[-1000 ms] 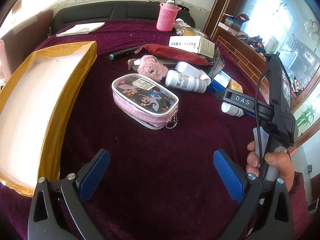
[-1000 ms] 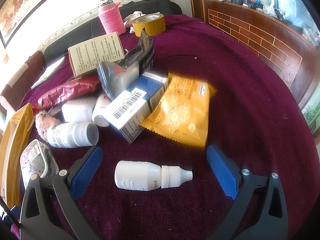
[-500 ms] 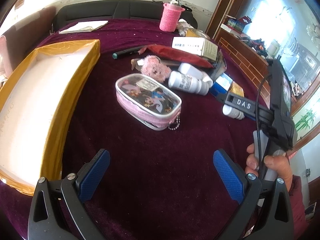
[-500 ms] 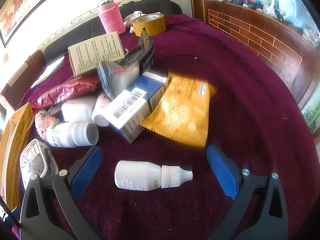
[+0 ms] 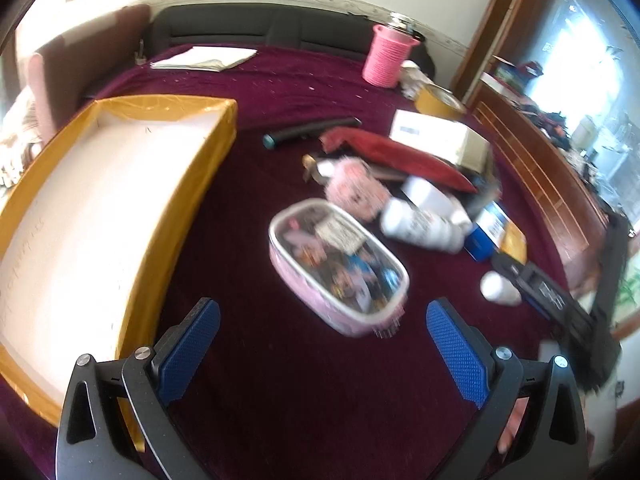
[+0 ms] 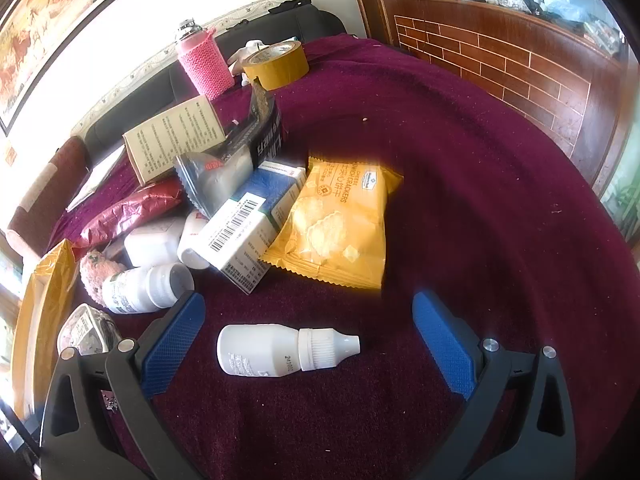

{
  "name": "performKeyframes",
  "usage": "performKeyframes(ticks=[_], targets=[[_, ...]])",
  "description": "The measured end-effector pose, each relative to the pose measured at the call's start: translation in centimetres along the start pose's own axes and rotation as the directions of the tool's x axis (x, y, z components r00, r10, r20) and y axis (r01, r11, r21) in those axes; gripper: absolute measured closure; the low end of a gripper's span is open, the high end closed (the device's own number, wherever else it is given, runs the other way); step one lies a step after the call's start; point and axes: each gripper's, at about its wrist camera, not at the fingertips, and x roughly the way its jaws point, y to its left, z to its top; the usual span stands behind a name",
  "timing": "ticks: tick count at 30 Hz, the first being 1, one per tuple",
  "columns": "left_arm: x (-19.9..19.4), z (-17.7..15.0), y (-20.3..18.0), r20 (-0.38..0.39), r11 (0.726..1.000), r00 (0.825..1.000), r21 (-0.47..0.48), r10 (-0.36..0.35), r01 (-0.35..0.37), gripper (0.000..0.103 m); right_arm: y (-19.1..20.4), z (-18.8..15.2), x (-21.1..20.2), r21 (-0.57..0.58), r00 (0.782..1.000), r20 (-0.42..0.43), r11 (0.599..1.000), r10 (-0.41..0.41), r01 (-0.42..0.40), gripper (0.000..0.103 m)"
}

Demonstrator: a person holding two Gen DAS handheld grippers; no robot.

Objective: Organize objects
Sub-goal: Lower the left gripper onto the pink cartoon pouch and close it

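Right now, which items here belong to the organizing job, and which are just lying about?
Job:
dropper bottle between the open right hand-held gripper fingers
pink pouch
cracker packet
yellow tray

Lying about:
pink-sleeved flask
tape roll
papers

The left wrist view is taken from low over the maroon cloth (image 5: 304,392), looking forward and down between its own blue pads (image 5: 188,352) toward the pink pouch (image 5: 340,268), with the yellow-edged box (image 5: 180,208) at its left. The right wrist view is set close above the dropper bottle (image 6: 280,350), facing the pile. Both views share the pink knitted bottle (image 5: 386,56) (image 6: 204,62) and the pile of bottles and packets.
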Motion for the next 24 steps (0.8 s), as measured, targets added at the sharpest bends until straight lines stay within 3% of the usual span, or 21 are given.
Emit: performKeyframes(ticks=[2,5,6,8,11,14,16,17,19,24], targets=[[2.0,0.9,0.0,-0.039,0.998,0.998,-0.023,0.057,-0.058,0.002,-0.1,0.1,0.0,0.01,1.0,0.002,1.0,0.003,-0.003,0.0],[5.0,1.5,-0.1,-0.103,0.997,0.993,-0.061,0.05,-0.057,0.001,-0.4,0.3,0.0,0.031,1.0,0.004,0.999,0.017,-0.017,0.0],[5.8,1.7,-0.2,-0.1,0.996,0.994,-0.083,0.035,-0.044,0.001,-0.4,0.4,0.1,0.033,1.0,0.004,0.999,0.02,-0.02,0.0],[6.3,2.1,-1.0,-0.061,0.995,0.995,-0.058,0.072,-0.076,0.005,-0.4,0.4,0.1,0.032,1.0,0.004,0.999,0.019,-0.02,0.0],[6.9,2.5,-2.5,-0.048,0.997,0.997,0.048,0.064,-0.062,0.024,-0.4,0.4,0.1,0.029,1.0,0.004,0.999,0.019,-0.019,0.0],[5.8,2.1,-1.9,-0.047,0.999,0.999,0.052,-0.003,0.005,0.036,-0.4,0.4,0.1,0.027,1.0,0.005,0.999,0.018,-0.018,0.0],[4.1,2.0,-0.8,-0.04,0.997,0.997,0.029,-0.073,0.074,0.064,-0.3,0.5,0.2,0.022,1.0,0.004,1.0,0.012,-0.012,0.0],[3.2,2.0,-0.2,-0.037,0.993,0.993,0.029,-0.11,0.111,0.084,-0.2,0.5,0.2,0.019,1.0,0.003,1.0,0.009,-0.009,0.0],[1.3,1.8,1.2,-0.025,0.986,0.986,0.021,-0.165,0.166,0.094,-0.1,0.4,0.3,0.013,1.0,0.002,1.0,0.003,-0.003,0.0],[-0.5,1.1,1.6,-0.045,0.979,0.98,0.066,-0.192,0.195,0.092,-0.1,0.3,0.3,0.006,1.0,0.001,1.0,-0.007,0.007,0.0]])
